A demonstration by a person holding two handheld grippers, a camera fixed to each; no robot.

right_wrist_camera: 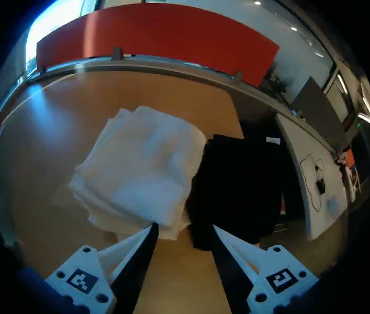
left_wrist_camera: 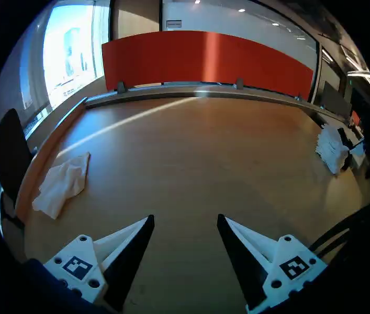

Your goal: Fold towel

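White stack (right_wrist_camera: 140,172): folded, just ahead of right gripper (right_wrist_camera: 183,227), jaws apart, empty.
Left gripper (left_wrist_camera: 185,225): wide, empty.
Advice: pinch crumpled towel (left_wrist_camera: 62,183) at a corner, probably; spread flat.

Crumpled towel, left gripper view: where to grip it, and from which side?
Likely pinch the crumpled towel at its far right corner, coming from the right with the open left gripper: that corner juts over bare table, the other side hugs the table edge.
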